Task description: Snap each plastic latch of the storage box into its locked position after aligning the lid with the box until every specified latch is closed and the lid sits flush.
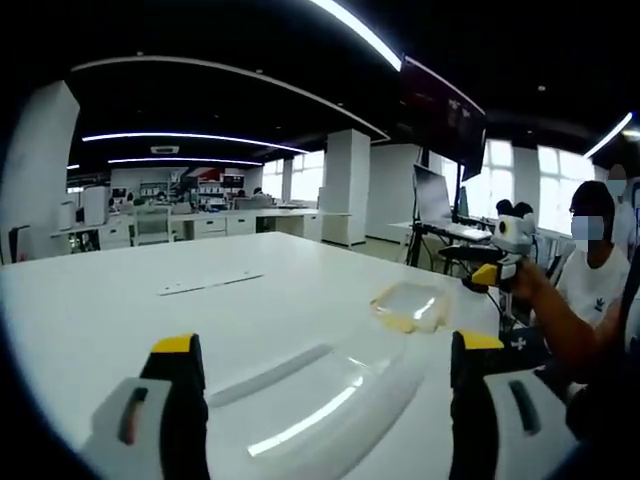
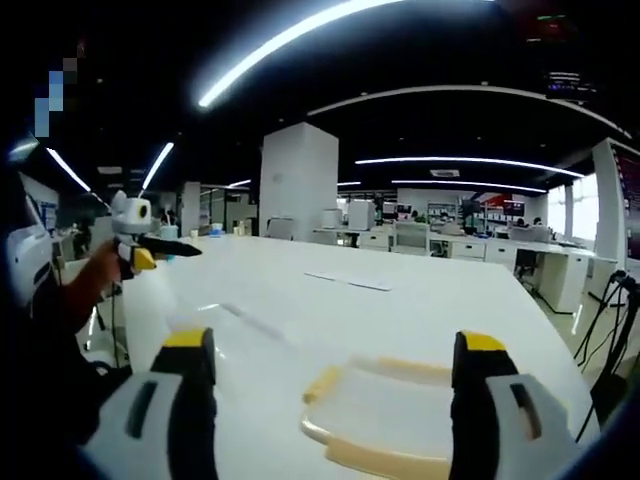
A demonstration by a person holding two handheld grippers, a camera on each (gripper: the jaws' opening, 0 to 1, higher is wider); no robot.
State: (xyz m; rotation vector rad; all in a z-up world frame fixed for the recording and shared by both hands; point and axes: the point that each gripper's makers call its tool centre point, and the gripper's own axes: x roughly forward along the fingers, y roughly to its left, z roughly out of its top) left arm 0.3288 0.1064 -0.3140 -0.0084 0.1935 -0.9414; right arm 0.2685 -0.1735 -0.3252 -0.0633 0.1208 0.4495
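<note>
A clear lid lies flat on the white table, just ahead of and between the jaws of my left gripper, which is open and holds nothing. Further right sits the small clear storage box with yellowish latches. In the right gripper view the box lies close in front of my right gripper, also open and empty; a cream latch sticks out on its left side. The lid shows faintly beyond. Each gripper appears in the other's view: right gripper, left gripper.
A person in a white shirt sits at the table's right edge. A flat strip lies mid-table. Monitors on a stand stand behind. Desks, pillars and chairs fill the office beyond the table.
</note>
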